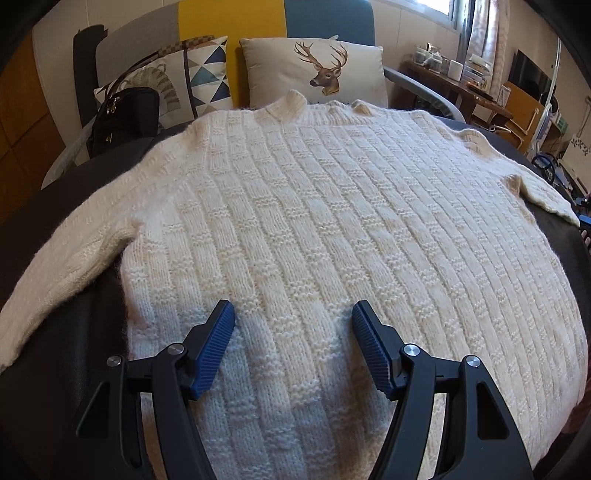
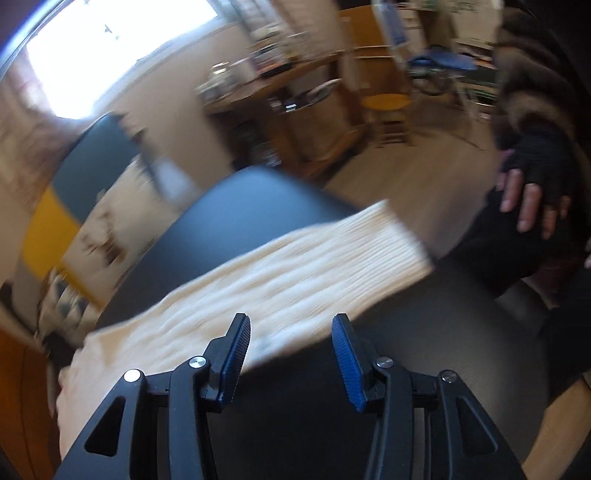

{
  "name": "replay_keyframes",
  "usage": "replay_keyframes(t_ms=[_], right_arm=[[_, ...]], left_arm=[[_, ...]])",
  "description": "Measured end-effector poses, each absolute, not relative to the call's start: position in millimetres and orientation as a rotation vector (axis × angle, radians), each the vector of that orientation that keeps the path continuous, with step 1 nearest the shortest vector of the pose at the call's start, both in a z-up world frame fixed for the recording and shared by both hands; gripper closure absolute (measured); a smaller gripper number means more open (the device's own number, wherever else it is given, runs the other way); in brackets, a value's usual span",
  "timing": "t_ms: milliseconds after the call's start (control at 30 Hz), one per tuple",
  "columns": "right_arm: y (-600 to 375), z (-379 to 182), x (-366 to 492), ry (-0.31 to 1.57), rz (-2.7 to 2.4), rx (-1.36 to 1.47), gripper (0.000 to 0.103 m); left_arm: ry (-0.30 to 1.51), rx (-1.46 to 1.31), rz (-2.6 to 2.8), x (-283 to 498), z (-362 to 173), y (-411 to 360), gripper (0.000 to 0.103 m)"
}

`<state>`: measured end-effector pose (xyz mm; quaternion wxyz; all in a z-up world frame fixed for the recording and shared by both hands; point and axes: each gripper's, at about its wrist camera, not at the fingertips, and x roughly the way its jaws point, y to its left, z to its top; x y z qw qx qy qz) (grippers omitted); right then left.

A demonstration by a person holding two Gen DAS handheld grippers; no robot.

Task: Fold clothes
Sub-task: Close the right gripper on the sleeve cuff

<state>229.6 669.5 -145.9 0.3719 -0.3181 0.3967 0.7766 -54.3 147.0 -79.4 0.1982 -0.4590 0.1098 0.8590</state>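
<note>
Lying flat on the dark surface [image 1: 44, 369] is a white sweater [image 1: 314, 221]. Both left tongs [image 1: 293, 347] and right tongs [image 2: 291, 354] are released, grasping nothing.

Deer-print cushion [image 1: 320, 72] upper centre, leaning on yellow-and-blue backrest [image 1: 236, 26]. Geometric-pattern cushion [image 1: 199, 77] upper left, black handbag [image 1: 123, 118] just in front. Wooden desk [image 1: 448, 86] with jars upper right, below window [image 1: 434, 9]. Right wrist view blurred: bright window [image 2: 110, 48] upper left, yellow stool [image 2: 386, 101] upper right.
</note>
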Motion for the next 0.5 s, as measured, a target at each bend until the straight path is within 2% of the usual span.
replay_keyframes(t_ms=[133, 300, 367, 433, 500], right_arm=[[693.8, -153.4, 220.1, 1.000, 1.949, -0.866, 0.054], [695.8, -159.9, 189.5, 0.834, 1.935, -1.012, 0.052], [692.6, -158.7, 186.9, 0.745, 1.947, -1.070, 0.045], [685.7, -159.9, 172.7, 0.594, 1.965, -1.164, 0.035], [684.1, -160.4, 165.4, 0.559, 1.956, -1.206, 0.035]], left_arm=[[0.317, -1.298, 2.409, -54.9, -80.3, 149.3, 0.032], [0.318, -1.307, 2.410, -55.9, -80.1, 150.3, 0.032], [0.313, -1.308, 2.410, -56.4, -80.4, 149.8, 0.032], [0.307, -1.307, 2.413, -56.1, -80.7, 149.8, 0.031], [0.299, -1.306, 2.415, -56.3, -81.1, 149.7, 0.031]])
